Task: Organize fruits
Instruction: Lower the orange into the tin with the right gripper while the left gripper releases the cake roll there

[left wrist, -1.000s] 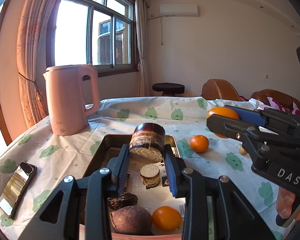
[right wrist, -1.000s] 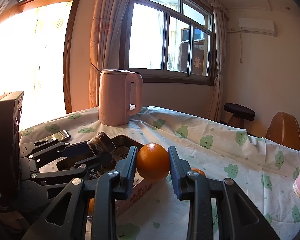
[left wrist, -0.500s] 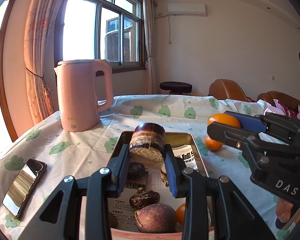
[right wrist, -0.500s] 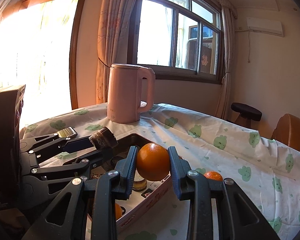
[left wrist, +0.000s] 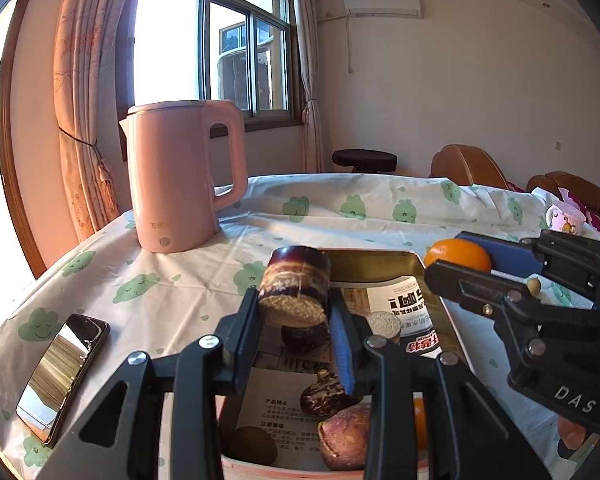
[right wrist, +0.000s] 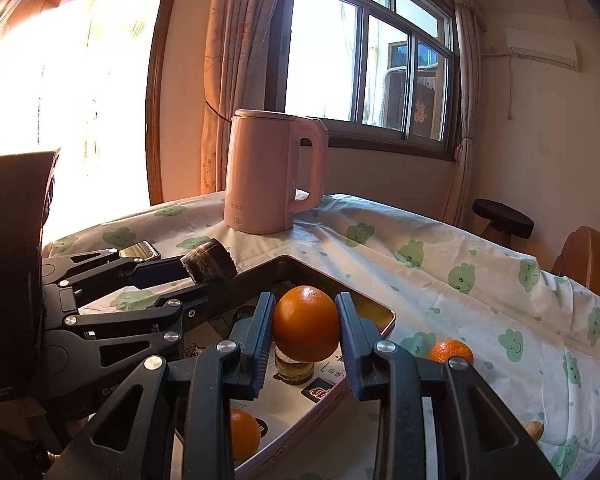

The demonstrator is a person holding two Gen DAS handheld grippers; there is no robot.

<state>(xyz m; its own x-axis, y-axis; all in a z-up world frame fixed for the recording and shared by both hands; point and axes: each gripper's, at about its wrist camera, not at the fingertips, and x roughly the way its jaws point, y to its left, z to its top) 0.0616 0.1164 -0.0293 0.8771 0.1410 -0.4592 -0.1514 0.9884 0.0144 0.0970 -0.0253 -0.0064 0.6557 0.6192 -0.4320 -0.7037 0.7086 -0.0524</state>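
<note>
My left tongs (left wrist: 296, 312) clamped on a short dark-skinned sugarcane chunk (left wrist: 295, 288), probably cane, view's distorted. Right tongs (right wrist: 305, 330) clamped on a round orange (right wrist: 306, 328). Both held above the rectangular metal tray (right wrist: 374, 305) on the cloud-print-covered bench (right wrist: 460, 264). Small mandarin (right wrist: 451, 351) lies on the cloth beside the tray. Pink kettle (left wrist: 180, 176) behind.

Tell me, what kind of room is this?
Probably a room in someone's home, maybe a dining or living room. A pink kettle stands on a table with a cloud-print cloth, curtains hang by the window, and an air conditioner sits high on the wall.
</note>
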